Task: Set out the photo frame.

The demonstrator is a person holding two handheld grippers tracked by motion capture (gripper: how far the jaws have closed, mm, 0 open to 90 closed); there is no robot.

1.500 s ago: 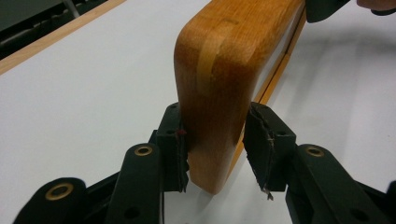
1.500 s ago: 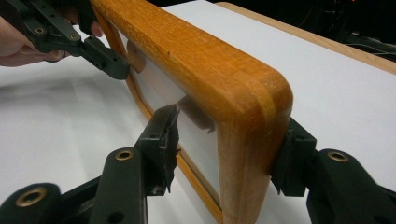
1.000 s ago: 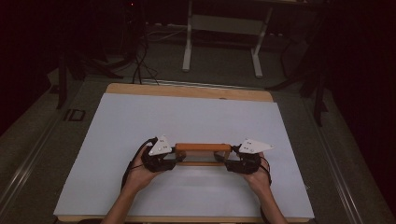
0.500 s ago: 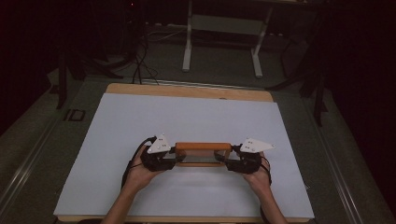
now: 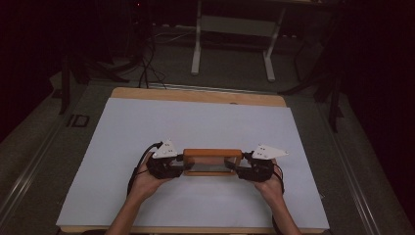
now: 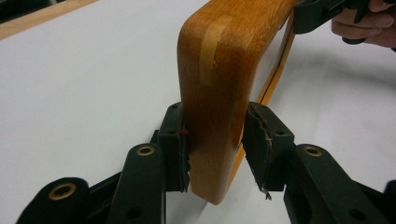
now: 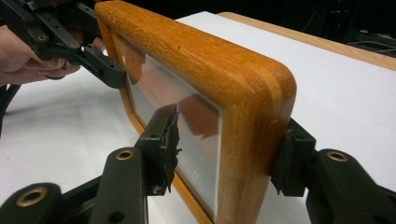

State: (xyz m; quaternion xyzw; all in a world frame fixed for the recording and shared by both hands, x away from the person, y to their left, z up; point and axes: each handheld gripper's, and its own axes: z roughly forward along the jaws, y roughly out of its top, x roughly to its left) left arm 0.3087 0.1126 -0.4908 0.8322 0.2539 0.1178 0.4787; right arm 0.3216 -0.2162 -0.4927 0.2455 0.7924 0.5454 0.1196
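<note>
Nearest the person, the left gripper (image 5: 182, 168) and the right gripper (image 5: 234, 170) face each other across the table (image 5: 117, 127), each with its jaws partly spread and clamped on one short end of the wooden picture frame (image 5: 212, 161). The frame stands upright on edge between them, its long axis running straight from one gripper to the other (glass pane toward the person, it seems). Neither hand is nearer, so any lift would need both rising together.
</note>
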